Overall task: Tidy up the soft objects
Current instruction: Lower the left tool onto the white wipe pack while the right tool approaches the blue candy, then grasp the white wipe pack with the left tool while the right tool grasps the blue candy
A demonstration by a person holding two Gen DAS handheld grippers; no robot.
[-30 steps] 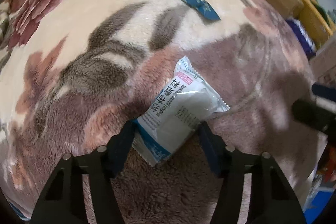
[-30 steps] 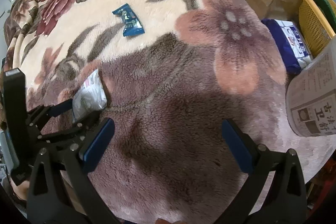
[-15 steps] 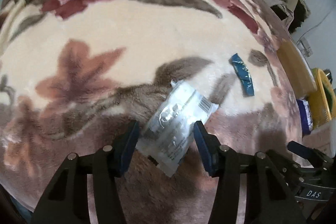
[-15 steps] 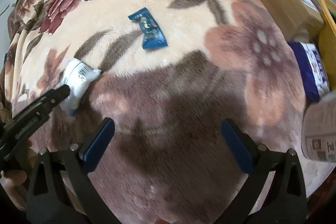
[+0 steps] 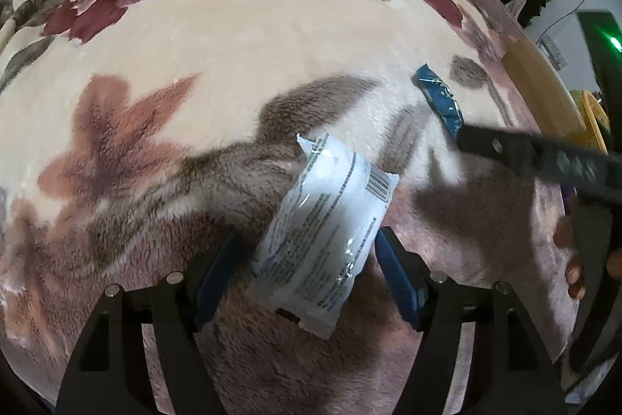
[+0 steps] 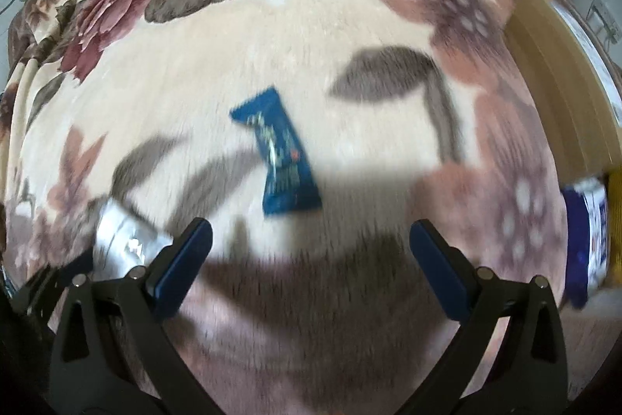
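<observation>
Left hand-held gripper is clamped on the white gauze packet, pads pinching its 2 long sides, packet lifted just above the floral blanket near its near edge. Right hand-held gripper has its jaws wide apart with nothing between them, hovering over the blue snack wrapper, which lies flat mid-blanket; that view is motion-blurred, so its height above the wrapper is hard to call. To do this well: keep the squeeze on the packet gentle so the soft filling doesn't slip out sideways, and bring the right one straight down with 1 finger either side of the wrapper's narrow width, pressing slightly into the pile before closing. Count: 1 gauze packet, 1 blue wrapper, 2 hand-held grippers, plus 1 blue-and-white pack at the blanket's right edge.
</observation>
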